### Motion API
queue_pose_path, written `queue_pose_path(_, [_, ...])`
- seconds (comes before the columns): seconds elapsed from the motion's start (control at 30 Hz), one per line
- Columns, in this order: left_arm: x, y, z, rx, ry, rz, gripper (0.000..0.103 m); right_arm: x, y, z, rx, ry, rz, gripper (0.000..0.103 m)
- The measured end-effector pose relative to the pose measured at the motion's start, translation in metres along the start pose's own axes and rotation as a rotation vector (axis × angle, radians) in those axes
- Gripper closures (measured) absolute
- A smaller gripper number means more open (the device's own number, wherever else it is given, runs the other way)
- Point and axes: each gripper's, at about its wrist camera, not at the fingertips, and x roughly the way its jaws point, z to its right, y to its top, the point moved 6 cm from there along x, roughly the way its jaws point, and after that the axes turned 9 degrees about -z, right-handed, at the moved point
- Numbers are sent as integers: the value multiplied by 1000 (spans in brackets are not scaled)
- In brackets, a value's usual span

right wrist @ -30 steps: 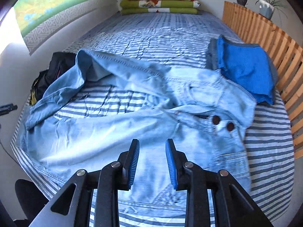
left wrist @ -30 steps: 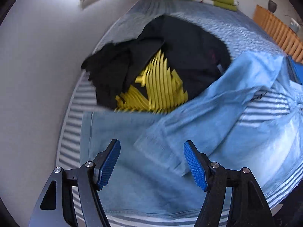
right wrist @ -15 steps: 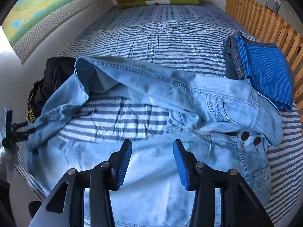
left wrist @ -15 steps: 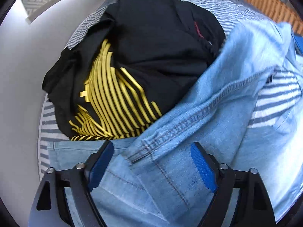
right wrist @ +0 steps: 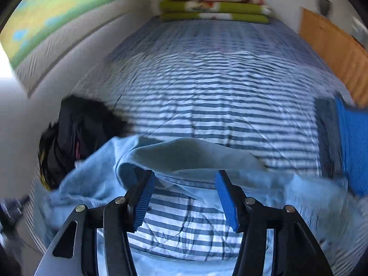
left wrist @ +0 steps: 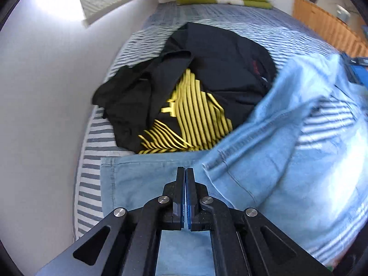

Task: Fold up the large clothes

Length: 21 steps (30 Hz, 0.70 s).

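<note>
Clothes crowd the near end of the bed [right wrist: 207,73]: a black garment with yellow stripes [left wrist: 184,87] lies bunched against the wall side, its lower edge touching the light blue denim jacket [left wrist: 287,161] that is the piece to be folded, and a folded blue item [right wrist: 354,142] sits at the far right edge beside the wooden slatted frame [right wrist: 333,50]. The jacket spreads across the near part of the bed, one part flung up in a blurred fold near the black heap, with striped bedding showing through a gap in it. Left claw [left wrist: 185,172] points steeply down over the jacket's flat hem area, its blue pads having just snapped together; whether they pinch any denim cannot be told. Right claw [right wrist: 184,184] also angles down, its jaws spread and just widened further, nothing between them, a raised denim fold just beyond the tips. A stack of green and red blankets [right wrist: 214,7] rests at the head of the blue-and-white striped bed, against a pale wall.
</note>
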Motion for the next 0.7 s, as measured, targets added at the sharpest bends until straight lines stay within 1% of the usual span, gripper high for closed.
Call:
queue_pose_path(0.03, [5,2,-3,7,6,-3,80,3,1,-5,-41,-23,-7,52])
queue_pose_path(0.07, [10,5,-1,5,0,-18,61,5,0,-8,-72,-28,-15,52])
queue_pose_path(0.1, [17,7,3,9,-27,-29,21,6,0,-11,-102,-22,-22,52])
queue_pose_path(0.13, [24,11,9,17,-56,-29,4,5,-2,-13,-130,-18,-20,52])
queue_pose_path(0.17, [32,14,13,20,-60,-22,4,2,-4,-14,-150,-16,-15,52])
queue_pose_path(0.2, [42,16,16,21,-58,-31,4,0,-5,-14,-170,-16,-13,52])
queue_pose_path(0.23, [54,20,20,16,-54,-44,7,-2,-8,-13,-198,-21,-16,52])
queue_pose_path(0.27, [61,22,23,12,-53,-45,13,-2,-11,-12,-222,-29,-21,51])
queue_pose_path(0.3, [68,24,28,17,-61,-51,42,-3,-14,-10,-252,-49,-23,51])
queue_pose_path(0.33, [76,24,33,29,-64,-80,79,-4,-17,-8,-282,-78,-16,51])
queue_pose_path(0.37, [79,23,37,35,-49,-88,80,-5,-19,-5,-303,-99,-6,51])
queue_pose_path(0.4, [79,23,39,44,-37,-78,81,-5,-21,-3,-333,-118,5,51])
queue_pose_path(0.43, [76,22,41,58,-35,-66,87,-5,-23,-2,-368,-138,13,51])
queue_pose_path(0.47, [69,20,40,57,-45,-54,88,-4,-25,-1,-390,-147,13,51])
queue_pose_path(0.57, [40,15,27,17,-69,-4,91,5,-23,-3,-436,-182,12,51])
queue_pose_path(0.6, [29,14,22,7,-67,9,95,9,-21,-5,-440,-187,8,50])
queue_pose_path(0.63, [17,13,16,-2,-47,25,96,17,-19,-11,-454,-191,-4,49])
queue_pose_path(0.7, [-3,9,3,-14,-27,45,96,29,-16,-19,-485,-250,-1,49])
